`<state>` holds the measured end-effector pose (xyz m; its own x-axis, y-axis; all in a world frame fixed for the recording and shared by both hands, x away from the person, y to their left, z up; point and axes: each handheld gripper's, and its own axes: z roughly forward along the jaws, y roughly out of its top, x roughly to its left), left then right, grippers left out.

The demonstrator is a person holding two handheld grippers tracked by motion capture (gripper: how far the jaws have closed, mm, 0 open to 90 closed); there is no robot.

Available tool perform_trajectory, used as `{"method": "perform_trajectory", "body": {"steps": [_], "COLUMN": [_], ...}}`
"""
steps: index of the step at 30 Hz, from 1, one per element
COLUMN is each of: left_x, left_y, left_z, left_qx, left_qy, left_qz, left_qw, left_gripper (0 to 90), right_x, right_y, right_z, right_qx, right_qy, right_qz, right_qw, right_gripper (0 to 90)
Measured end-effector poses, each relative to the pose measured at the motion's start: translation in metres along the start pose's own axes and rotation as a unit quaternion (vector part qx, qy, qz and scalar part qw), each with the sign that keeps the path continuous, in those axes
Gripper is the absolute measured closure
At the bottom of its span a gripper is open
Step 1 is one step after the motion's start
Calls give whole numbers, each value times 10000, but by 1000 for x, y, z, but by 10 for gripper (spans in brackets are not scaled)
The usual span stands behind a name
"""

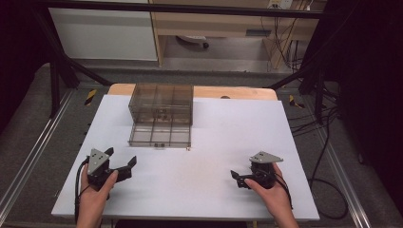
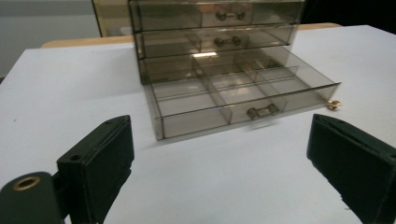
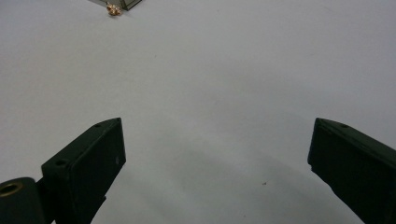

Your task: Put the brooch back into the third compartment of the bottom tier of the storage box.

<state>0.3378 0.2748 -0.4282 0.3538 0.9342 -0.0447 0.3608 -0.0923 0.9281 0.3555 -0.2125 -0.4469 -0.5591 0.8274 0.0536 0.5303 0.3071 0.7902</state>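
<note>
From the high view, the left gripper point(image 1: 122, 158) sat low on the white table point(image 1: 214, 142), its jaws spread apart with nothing between them, well short of the drawer unit point(image 1: 161, 110). That smoky clear unit stood at the far middle of the table, its bottom drawer point(image 1: 160, 135) pulled out toward the person. The right gripper point(image 1: 236, 178) rested near the table's front right, pointing left; its jaw gap was too small here to judge.

Over to the left gripper view: both black jaws stood wide at the bottom corners, empty. Straight ahead was the drawer unit point(image 2: 215, 35), the bottom drawer point(image 2: 233, 100) open, divided into compartments, its small handle point(image 2: 262, 112) facing the camera. A tiny gold object point(image 2: 334, 104) lay on the table just beside the drawer's front corner, possibly a piece of jewellery.

The right gripper view showed its jaws parted wide over bare table point(image 3: 210, 84), holding nothing, with the gold object point(image 3: 112, 9) far off at the top edge.
</note>
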Motion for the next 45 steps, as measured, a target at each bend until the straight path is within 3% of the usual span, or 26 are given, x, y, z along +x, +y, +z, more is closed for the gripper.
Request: {"method": "perform_trajectory", "body": {"steps": [5, 8, 11, 13, 16, 20, 25, 32, 34, 38, 41, 45], "left_x": [4, 6, 7, 8, 8, 7, 6, 9, 8, 7, 7, 6], "left_y": [0, 2, 2, 3, 3, 1, 0, 2, 2, 0, -1, 0], "left_z": [0, 0, 2, 4, 5, 7, 7, 9, 10, 10, 9, 9], "left_qx": [21, -2, 65, 89, 110, 232, 293, 297, 320, 361, 361, 346], "left_qy": [110, 167, 263, 257, 231, 234, 257, 270, 280, 260, 229, 220], "left_qz": [25, 93, 133, 110, 131, 175, 265, 202, 215, 276, 251, 279], "left_qw": [9999, 9998, 9995, 9996, 9996, 9993, 9989, 9990, 9989, 9986, 9988, 9988], "left_gripper": [66, 63, 55, 55, 55, 55, 55, 56, 57, 58, 59, 59], "right_x": [3, 8, 18, 29, 39, 47, 63, 78, 83, 90, 90, 88], "right_y": [2, 5, 15, 32, 50, 65, 77, 85, 86, 87, 87, 87], "right_z": [2, 3, 1, 2, 11, 27, 57, 93, 97, 104, 108, 116], "right_qx": [-61, -156, -138, -31, 113, 154, 168, 229, 220, 161, 165, 282], "right_qy": [-38, 74, 97, 191, 316, 463, 664, 767, 665, 720, 704, 672], "right_qz": [48, 56, 37, -131, -330, -324, -294, -240, -360, -579, -572, -381], "right_qw": [10000, 9998, 9999, 9997, 9989, 9983, 9972, 9965, 9969, 9956, 9957, 9966], "right_gripper": [50, 59, 76, 88, 101, 136, 239, 412, 469, 583, 627, 634]}}
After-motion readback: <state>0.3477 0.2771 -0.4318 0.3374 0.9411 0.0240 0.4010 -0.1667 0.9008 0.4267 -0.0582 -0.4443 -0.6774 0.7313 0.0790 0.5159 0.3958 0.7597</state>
